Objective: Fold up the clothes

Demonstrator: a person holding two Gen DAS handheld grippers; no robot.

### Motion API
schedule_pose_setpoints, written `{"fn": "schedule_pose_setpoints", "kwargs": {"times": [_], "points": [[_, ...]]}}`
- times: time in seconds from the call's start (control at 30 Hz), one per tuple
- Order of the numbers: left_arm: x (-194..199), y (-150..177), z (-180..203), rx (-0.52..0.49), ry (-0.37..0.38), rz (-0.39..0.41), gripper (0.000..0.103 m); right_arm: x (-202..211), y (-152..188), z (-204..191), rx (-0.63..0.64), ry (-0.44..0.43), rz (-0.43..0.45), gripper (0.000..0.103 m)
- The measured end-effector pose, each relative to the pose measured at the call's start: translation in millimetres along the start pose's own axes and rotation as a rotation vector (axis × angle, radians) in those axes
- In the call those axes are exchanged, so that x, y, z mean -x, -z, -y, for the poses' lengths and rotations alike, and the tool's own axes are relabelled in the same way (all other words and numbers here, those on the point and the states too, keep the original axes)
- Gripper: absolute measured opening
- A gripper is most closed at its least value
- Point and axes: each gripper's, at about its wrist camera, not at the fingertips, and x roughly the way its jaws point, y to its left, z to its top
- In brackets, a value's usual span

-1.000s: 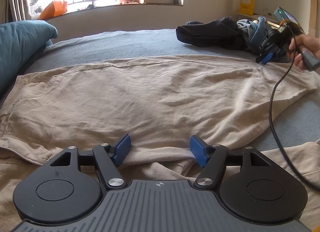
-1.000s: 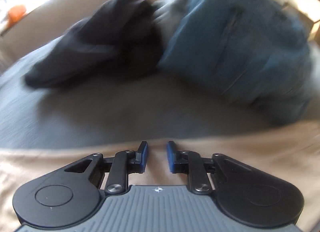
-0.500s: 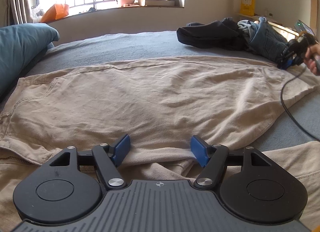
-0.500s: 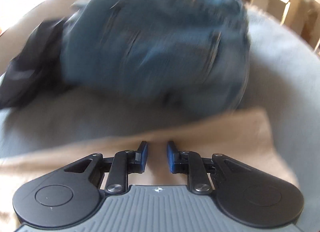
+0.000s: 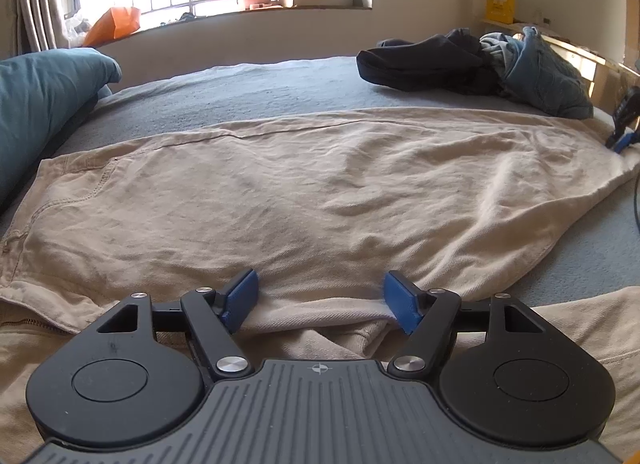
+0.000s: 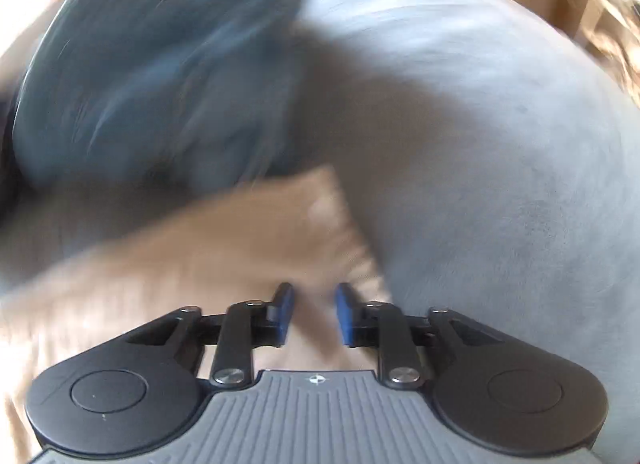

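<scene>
The left gripper (image 5: 320,298) rests with its jaws spread wide, straddling the near folded edge of the beige trousers (image 5: 304,192), pinning it without clamping. The right gripper (image 6: 314,314) has its jaws partly spread over the trouser-leg hem (image 6: 320,216) at the far right, positioned to grip that corner; the view is blurred. The trousers lie flat on the grey bed (image 5: 248,92), leaving room for folding. A dark clothes pile (image 5: 472,60) waits beyond.
</scene>
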Motion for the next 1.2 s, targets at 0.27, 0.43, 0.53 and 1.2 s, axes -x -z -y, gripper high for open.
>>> {"fn": "schedule_pose_setpoints", "kwargs": {"times": [0.27, 0.43, 0.53, 1.2], "points": [[-8.1, -9.3, 1.8, 0.028, -0.043, -0.026, 0.083, 75.2, 7.9, 85.4, -0.210, 0.289, 0.119, 0.034], [-0.1, -17.4, 7.4, 0.000, -0.088, -0.012, 0.083, 117.2, 53.4, 99.5, -0.122, 0.257, 0.179, 0.035], [18.6, -23.5, 9.1, -0.012, -0.116, 0.024, 0.083, 150.0, 89.3, 101.2, -0.013, 0.238, 0.215, 0.036], [84.3, -37.5, 17.1, 0.059, -0.095, 0.076, 0.072, 203.5, 249.2, -168.7, 0.619, -0.365, 0.172, 0.035]]}}
